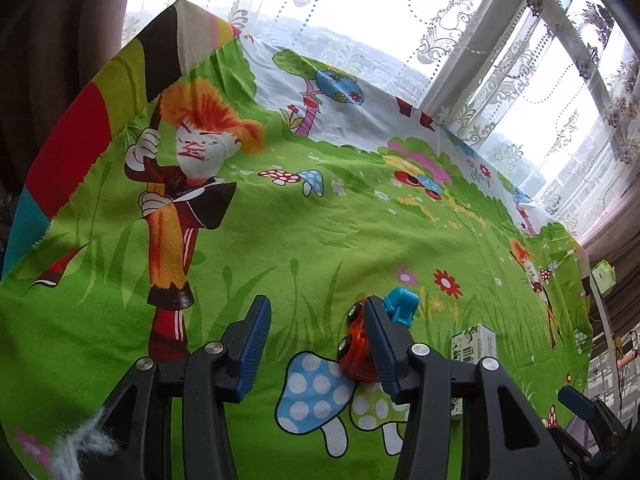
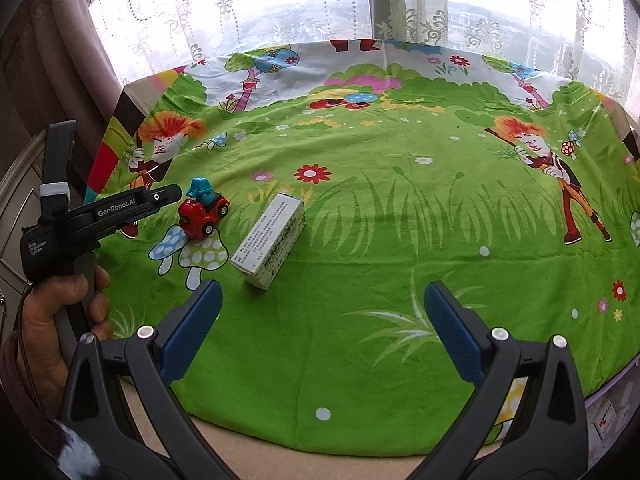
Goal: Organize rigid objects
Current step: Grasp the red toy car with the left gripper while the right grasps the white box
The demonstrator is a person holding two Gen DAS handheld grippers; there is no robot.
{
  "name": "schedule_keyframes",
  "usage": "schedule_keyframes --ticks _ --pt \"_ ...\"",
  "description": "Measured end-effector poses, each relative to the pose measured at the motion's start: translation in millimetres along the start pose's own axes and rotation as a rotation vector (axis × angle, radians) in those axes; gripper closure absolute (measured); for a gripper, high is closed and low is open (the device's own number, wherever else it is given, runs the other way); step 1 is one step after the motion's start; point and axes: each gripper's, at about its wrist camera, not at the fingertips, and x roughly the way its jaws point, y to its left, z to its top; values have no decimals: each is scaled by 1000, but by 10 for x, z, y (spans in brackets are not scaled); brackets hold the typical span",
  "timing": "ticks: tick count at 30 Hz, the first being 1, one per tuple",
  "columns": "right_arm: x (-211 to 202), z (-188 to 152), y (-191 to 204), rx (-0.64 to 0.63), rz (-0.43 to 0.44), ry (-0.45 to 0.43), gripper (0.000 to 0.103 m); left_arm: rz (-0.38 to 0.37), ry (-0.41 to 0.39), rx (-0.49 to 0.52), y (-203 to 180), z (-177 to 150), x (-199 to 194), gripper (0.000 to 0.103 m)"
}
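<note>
A red toy car (image 1: 354, 344) stands on the green cartoon cloth (image 1: 304, 240), with a small blue toy (image 1: 402, 304) just beyond it. My left gripper (image 1: 316, 308) is open; the car sits just inside its right finger and the left finger is well clear of it. A white printed box (image 1: 474, 342) lies to the right. From the right wrist, the car (image 2: 200, 216), blue toy (image 2: 202, 192) and box (image 2: 272, 240) sit left of centre, the left gripper (image 2: 172, 193) reaching them. My right gripper (image 2: 324, 316) is open over bare cloth, with the box ahead of its left finger.
A person's hand (image 2: 60, 308) holds the left gripper's handle. Lace curtains and a window (image 2: 320, 8) run behind the table. The cloth's front edge (image 2: 320, 452) hangs over a beige tabletop. A small green box (image 1: 602, 276) sits off the table's right side.
</note>
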Motion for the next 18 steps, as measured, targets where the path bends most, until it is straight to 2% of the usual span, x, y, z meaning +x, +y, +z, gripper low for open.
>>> schedule_keyframes --ticks 4,9,13,15,18 --pt "108 70 133 -17 3 4 1 -46 -14 74 -168 -35 -53 54" --pt "238 156 259 -22 -2 8 3 -50 14 202 -413 -113 31 54" --pt "343 201 341 -29 -20 13 4 -29 37 226 -452 -136 137 54" --pt "399 207 363 -29 -23 19 10 -9 36 238 -456 -130 161 54" --pt "479 215 350 -20 -33 34 13 -8 40 249 -457 -118 186 54"
